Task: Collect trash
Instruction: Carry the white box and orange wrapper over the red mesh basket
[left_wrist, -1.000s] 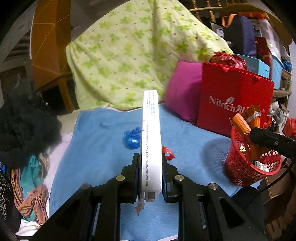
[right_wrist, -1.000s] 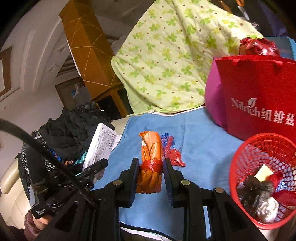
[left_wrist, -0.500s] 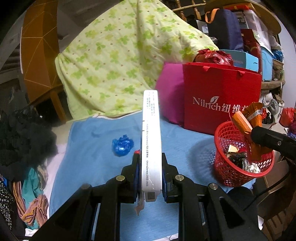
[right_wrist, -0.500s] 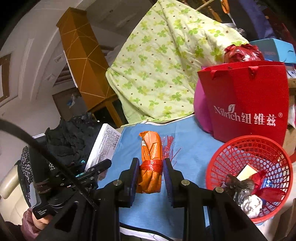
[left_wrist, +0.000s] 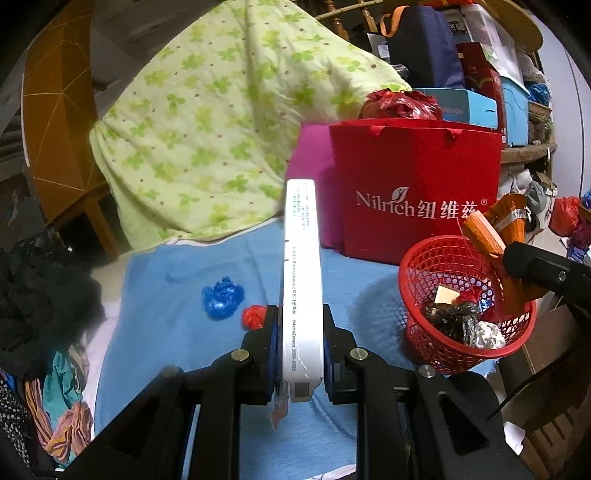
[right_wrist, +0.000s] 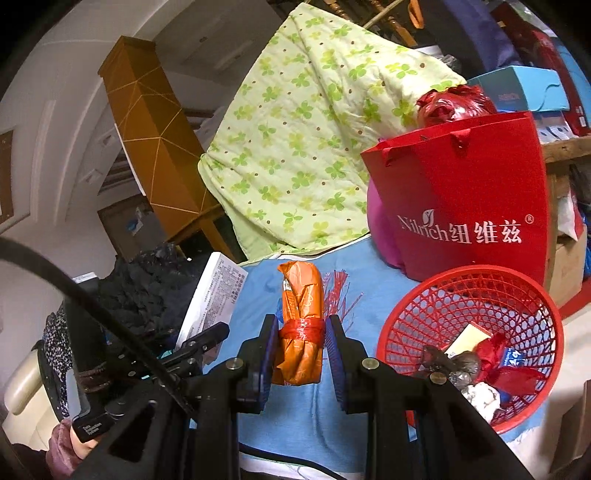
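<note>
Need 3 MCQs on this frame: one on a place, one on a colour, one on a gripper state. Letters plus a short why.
1. Where is the crumpled blue wrapper?
A. in the basket
B. on the blue cloth
C. in the red bag

2. What colour is the basket?
A. red
B. green
C. white

3. What does the right gripper hold?
A. nothing
B. the white box
C. the orange packet

Answers:
1 B: it lies on the cloth, left of the white box that the left gripper clamps.
2 A: red mesh wall and rim.
3 C: its jaws press the packet at its red band.
</note>
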